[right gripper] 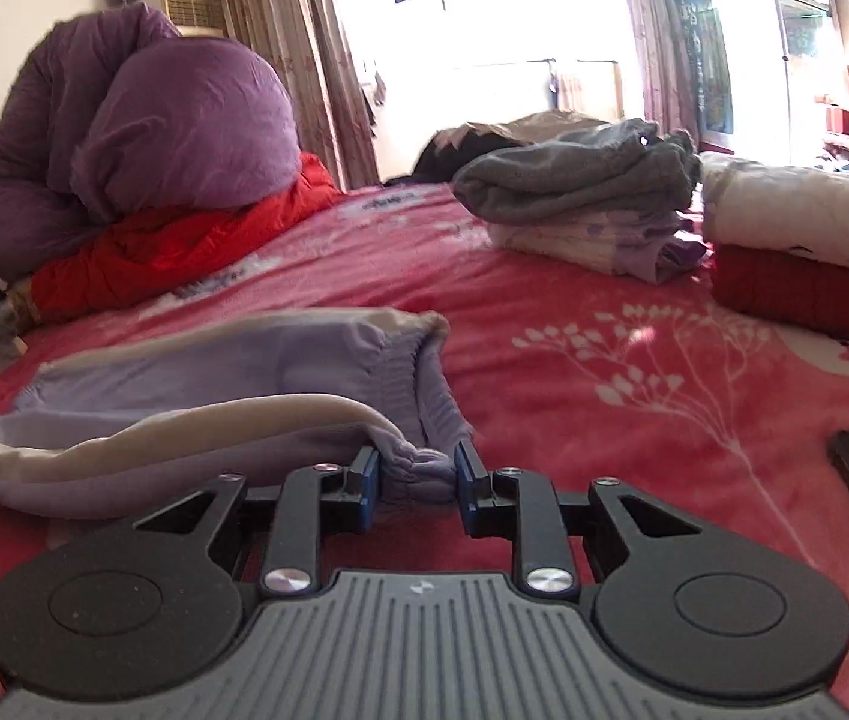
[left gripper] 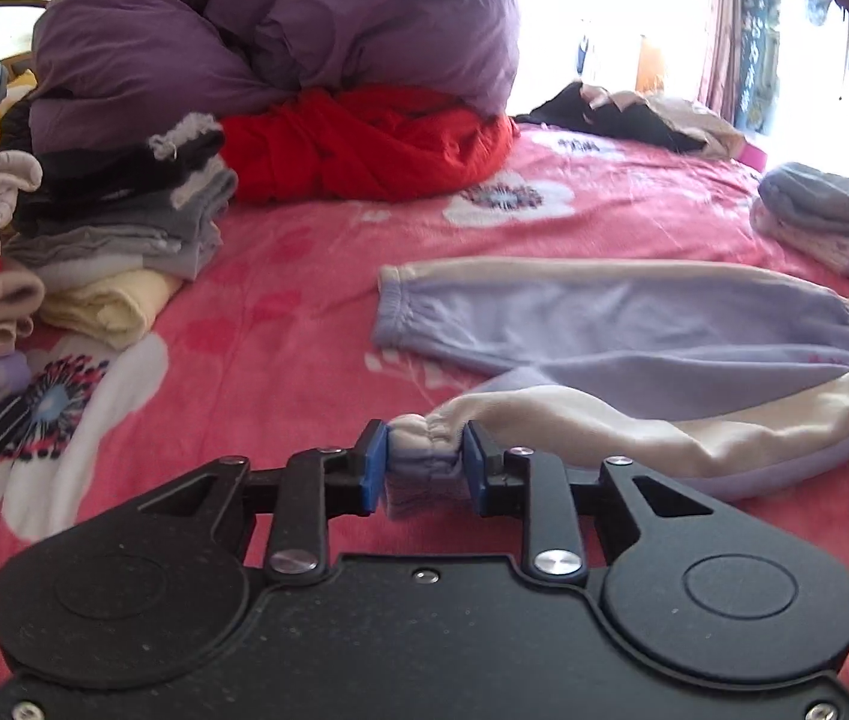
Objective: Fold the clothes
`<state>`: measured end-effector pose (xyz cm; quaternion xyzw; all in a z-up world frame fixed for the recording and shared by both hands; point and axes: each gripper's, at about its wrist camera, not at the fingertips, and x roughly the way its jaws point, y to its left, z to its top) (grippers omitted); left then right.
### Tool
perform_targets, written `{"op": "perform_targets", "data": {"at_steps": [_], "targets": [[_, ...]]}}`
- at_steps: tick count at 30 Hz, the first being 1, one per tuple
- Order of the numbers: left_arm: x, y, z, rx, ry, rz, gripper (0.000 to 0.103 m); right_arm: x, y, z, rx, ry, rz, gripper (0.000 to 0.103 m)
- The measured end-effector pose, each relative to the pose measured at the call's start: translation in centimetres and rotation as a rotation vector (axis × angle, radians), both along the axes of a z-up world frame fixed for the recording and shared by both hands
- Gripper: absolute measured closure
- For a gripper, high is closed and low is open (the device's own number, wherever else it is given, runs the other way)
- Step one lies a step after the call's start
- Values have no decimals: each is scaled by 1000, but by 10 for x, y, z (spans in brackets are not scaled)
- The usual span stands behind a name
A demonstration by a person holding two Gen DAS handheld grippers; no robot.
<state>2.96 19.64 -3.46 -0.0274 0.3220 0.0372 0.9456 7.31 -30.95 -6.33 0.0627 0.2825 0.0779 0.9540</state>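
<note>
- While both grippers work low over it, the bed (left gripper: 316, 276) with its pink flowered blanket carries everything.
- At the head of the bed a purple duvet (left gripper: 256, 30) is bunched high, and a red garment (left gripper: 364, 144) lies pressed under its front edge.
- Nearer than the duvet, along the bed's left side, a stack of folded clothes (left gripper: 118, 228) in grey, black and cream stands in a pile.
- Along the bed's right side, a grey folded pile (right gripper: 580, 180) sits on pale lilac cloth, and just beside it a white bundle (right gripper: 796, 216) rests on a red folded piece (right gripper: 802, 294).
- Mid-bed, in front of the red garment, the lilac trousers (left gripper: 634, 324) lie spread, one leg flat, the other lifted toward the grippers with its cream lining turned out.
- Left gripper (left gripper: 424, 465): its jaws are clenched on the gathered cuff of the lifted leg, blue pads touching the cloth on both sides.
- Right gripper (right gripper: 415, 477): bunched lilac waistband cloth sits between its jaws; the left pad touches it, and I cannot tell whether the right pad presses.
</note>
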Motion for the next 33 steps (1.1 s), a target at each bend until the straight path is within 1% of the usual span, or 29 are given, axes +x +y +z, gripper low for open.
{"op": "perform_targets", "data": {"at_steps": [1,2,3,4,6,7,9,10,11,13,15,16,19,23,24,25,26,27,28,29,30,32,33], "targets": [[-4,0,1,-6,8,0,76,-4,0,-1,-7,13,-2,69],[-8,4,3,-34,6,12,75,-9,-3,-1,1,17,-6,67],[-11,9,5,-70,1,28,74,-14,-6,1,17,16,-11,60],[-14,13,8,-107,-5,44,71,-19,-11,1,51,17,-20,53],[-18,25,10,-220,-20,105,60,-28,-23,2,138,22,-43,50],[-18,30,8,-299,-19,143,50,-31,-30,2,192,27,-59,49],[-18,40,1,-472,-10,221,48,-32,-43,-3,318,51,-98,45],[-17,43,-6,-547,10,270,44,-30,-50,-9,397,76,-121,42],[-16,45,-14,-619,36,322,44,-28,-55,-16,469,104,-138,41],[-14,46,-31,-740,78,385,44,-20,-60,-33,597,154,-168,38],[-14,45,-40,-823,85,415,44,-12,-64,-48,717,195,-192,37],[-14,44,-44,-862,86,428,44,-9,-64,-54,760,203,-198,37],[-11,44,-46,-874,72,483,44,2,-61,-65,847,217,-210,37],[-7,55,-57,-972,48,558,44,15,-50,-76,922,237,-204,37],[-6,57,-60,-984,41,566,44,17,-46,-78,926,239,-202,40],[-4,57,-62,-990,38,563,46,19,-43,-78,915,241,-196,50],[-2,56,-64,-986,41,561,66,21,-39,-79,901,244,-190,59],[1,54,-65,-965,43,557,79,23,-37,-80,902,252,-180,82],[4,52,-65,-940,46,553,83,24,-37,-83,906,258,-180,90],[5,51,-62,-929,18,533,86,25,-37,-84,908,258,-183,91],[6,49,-57,-923,-21,507,86,25,-39,-86,924,252,-183,94],[7,48,-38,-923,-147,390,87,23,-46,-85,989,211,-169,95],[6,47,-25,-899,-218,338,87,21,-50,-82,1021,172,-155,95]]}}
